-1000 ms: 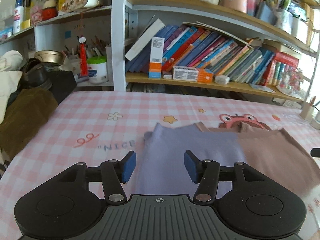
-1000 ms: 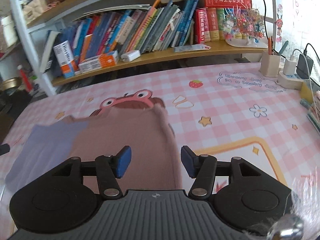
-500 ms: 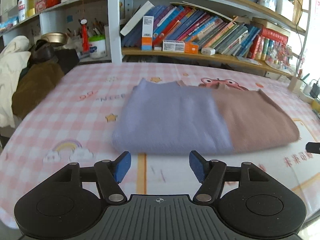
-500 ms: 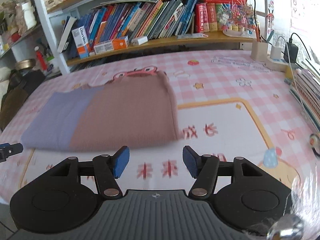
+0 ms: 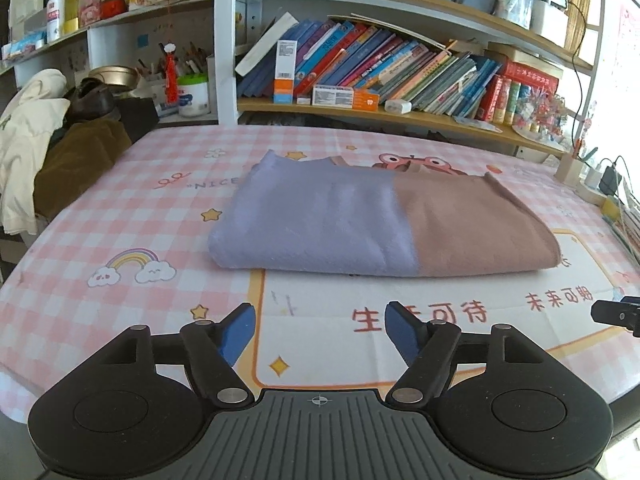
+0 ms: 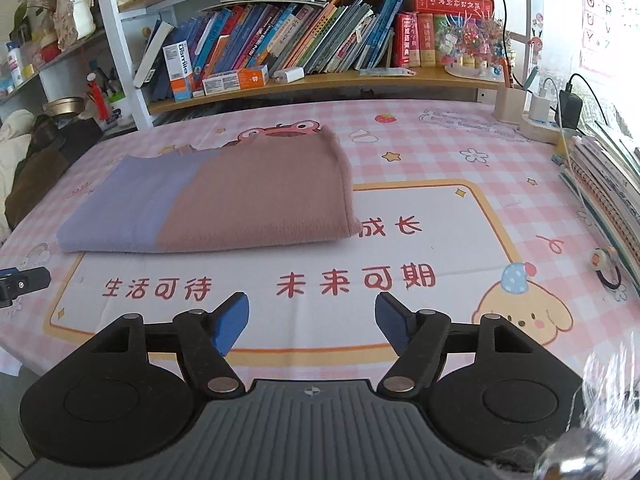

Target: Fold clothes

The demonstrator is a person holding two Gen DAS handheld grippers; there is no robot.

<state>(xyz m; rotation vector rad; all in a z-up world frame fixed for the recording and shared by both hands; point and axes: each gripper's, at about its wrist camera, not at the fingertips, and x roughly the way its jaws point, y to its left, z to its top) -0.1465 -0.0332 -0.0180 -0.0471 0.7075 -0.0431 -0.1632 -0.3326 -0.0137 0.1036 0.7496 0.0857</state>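
A folded garment (image 5: 376, 220), lilac on its left half and brown on its right, lies flat in the middle of the pink checked tablecloth (image 5: 120, 240). The right wrist view shows the same garment (image 6: 224, 196) from the other side. My left gripper (image 5: 320, 330) hovers over the near part of the table, short of the garment's front edge; its jaws are opening and nothing is between them. My right gripper (image 6: 312, 320) stands likewise back from the garment, jaws opening and empty. The tip of the right gripper (image 5: 618, 314) shows at the left view's right edge.
Bookshelves (image 5: 380, 68) full of books run along the far side. A pile of white and brown clothes (image 5: 60, 152) lies at the table's left end. A stack of books (image 6: 604, 184), a power strip with chargers (image 6: 548, 116) and a hair tie (image 6: 604, 264) sit at the right edge.
Both grippers have drawn back from over the garment towards the table's near edge, and their jaws have spread wider. The folded garment has stayed where it lay.
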